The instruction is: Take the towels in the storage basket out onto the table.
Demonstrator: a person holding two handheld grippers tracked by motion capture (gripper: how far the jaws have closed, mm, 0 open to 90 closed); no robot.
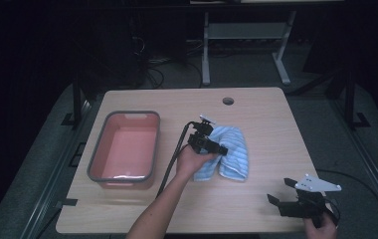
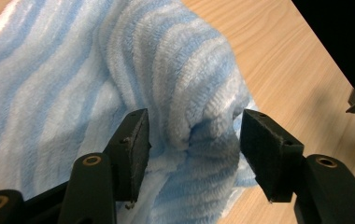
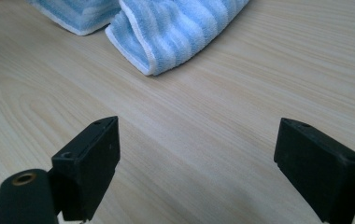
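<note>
A blue-and-white striped towel lies bunched in the middle of the wooden table. My left gripper rests on the towel's left side, pointing right. In the left gripper view a raised fold of the towel sits between the jaws, with a gap at each pad, so the left gripper is open. My right gripper is low over bare wood near the table's front right corner. In the right gripper view it stands wide open and holds nothing, with the towel lying farther off.
A pink tub with a grey rim stands on the left part of the table. A round cable hole is near the far edge. A desk frame stands on the floor beyond. The left gripper's cable trails toward the front edge.
</note>
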